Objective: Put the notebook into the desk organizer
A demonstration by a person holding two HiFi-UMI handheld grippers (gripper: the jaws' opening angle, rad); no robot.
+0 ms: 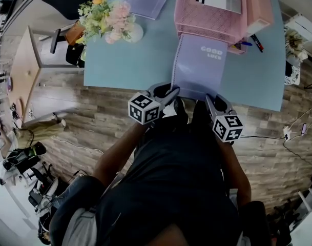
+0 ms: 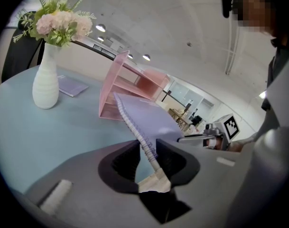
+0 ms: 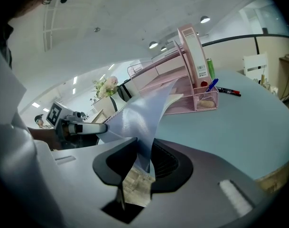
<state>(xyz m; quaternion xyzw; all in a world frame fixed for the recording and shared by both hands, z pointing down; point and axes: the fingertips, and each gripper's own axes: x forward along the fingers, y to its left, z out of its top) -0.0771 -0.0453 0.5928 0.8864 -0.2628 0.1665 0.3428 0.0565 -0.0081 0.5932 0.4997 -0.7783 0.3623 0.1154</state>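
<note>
A lilac spiral notebook (image 1: 199, 65) printed "GOOD LUCK" is held by its near edge over the blue table (image 1: 125, 60), its far edge at the front of the pink desk organizer (image 1: 209, 14). My left gripper (image 1: 173, 93) is shut on the notebook's near left corner; the left gripper view shows the spiral binding (image 2: 143, 139) running between the jaws of that gripper (image 2: 147, 149). My right gripper (image 1: 209, 99) is shut on the near right corner, and the right gripper view has the bent cover (image 3: 144, 113) pinched in its jaws (image 3: 144, 153). The organizer (image 3: 182, 80) stands just beyond.
A white vase of flowers (image 1: 112, 19) stands at the table's left, with a second notebook (image 1: 145, 1) behind it. Pens (image 1: 250, 42) lie in and beside a mesh tray at the organizer's right. The person's body fills the lower head view; a wooden side table (image 1: 27, 70) stands left.
</note>
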